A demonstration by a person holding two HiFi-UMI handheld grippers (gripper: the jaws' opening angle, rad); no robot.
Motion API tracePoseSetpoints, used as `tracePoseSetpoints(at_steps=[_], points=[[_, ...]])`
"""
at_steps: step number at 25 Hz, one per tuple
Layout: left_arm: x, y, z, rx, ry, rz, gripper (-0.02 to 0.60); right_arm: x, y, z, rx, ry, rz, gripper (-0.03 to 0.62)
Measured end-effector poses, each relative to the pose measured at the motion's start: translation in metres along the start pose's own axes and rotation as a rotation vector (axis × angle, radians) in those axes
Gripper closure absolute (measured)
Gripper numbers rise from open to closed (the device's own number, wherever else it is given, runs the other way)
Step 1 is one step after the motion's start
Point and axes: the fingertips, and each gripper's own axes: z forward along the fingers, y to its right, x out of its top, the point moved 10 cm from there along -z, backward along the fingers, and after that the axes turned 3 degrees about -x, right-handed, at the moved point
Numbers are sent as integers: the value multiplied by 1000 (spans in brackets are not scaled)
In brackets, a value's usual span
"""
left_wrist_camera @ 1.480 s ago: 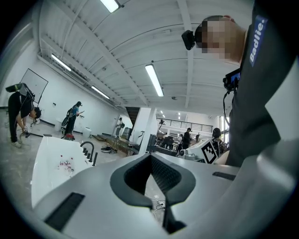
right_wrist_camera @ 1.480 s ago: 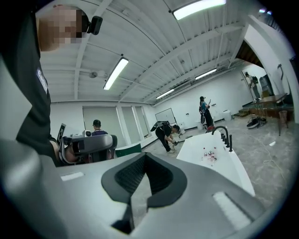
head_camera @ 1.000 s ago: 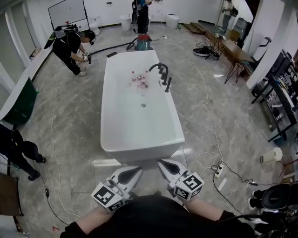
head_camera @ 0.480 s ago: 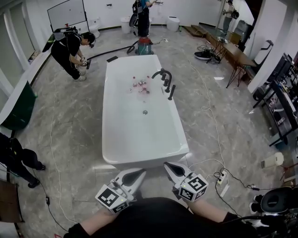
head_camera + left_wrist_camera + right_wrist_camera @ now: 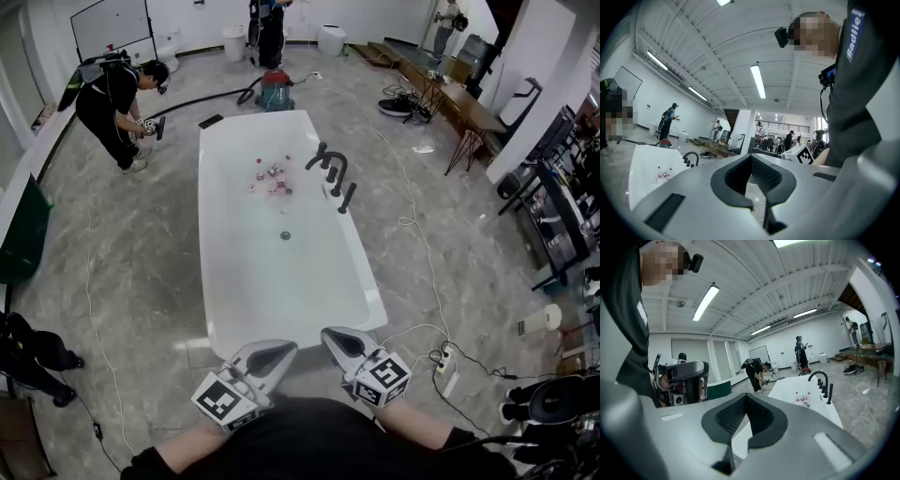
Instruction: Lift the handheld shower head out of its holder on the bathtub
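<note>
The white bathtub (image 5: 281,281) stands lengthwise ahead of me in the head view. On its right rim is a black faucet set (image 5: 327,161), and the black handheld shower head (image 5: 348,197) stands upright in its holder beside it. My left gripper (image 5: 277,351) and right gripper (image 5: 335,337) hover side by side at the tub's near end, both shut and empty, far from the shower head. The right gripper view shows the tub (image 5: 797,390), faucet (image 5: 819,378) and shower head (image 5: 829,393) off to the right. In the left gripper view the faucet (image 5: 690,157) is at left.
Small red and white items (image 5: 270,174) lie in the tub near the drain (image 5: 286,235). A crouching person (image 5: 114,94) and a red vacuum (image 5: 277,89) are beyond the tub. Cables and a power strip (image 5: 444,362) lie on the floor at right, with tables (image 5: 459,103) further off.
I have walked closer: the tub's near end now reaches my grippers, which moved forward with me and stayed shut. The view has shifted slightly right of the tub.
</note>
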Motion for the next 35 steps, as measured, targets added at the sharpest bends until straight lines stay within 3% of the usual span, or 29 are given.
tracePoseSetpoints(at_steps=[9, 15, 28, 35], points=[[12, -65, 0, -12, -26, -24, 581, 12, 20, 59, -41, -4, 2, 592], [7, -76, 25, 18, -36, -21, 581, 9, 56, 71, -19, 6, 24, 592], [28, -85, 91, 121, -1, 9, 581, 42, 145, 76, 40, -2, 2, 592], [24, -97, 115, 165, -1, -6, 581, 50, 202, 92, 26, -35, -36, 592]])
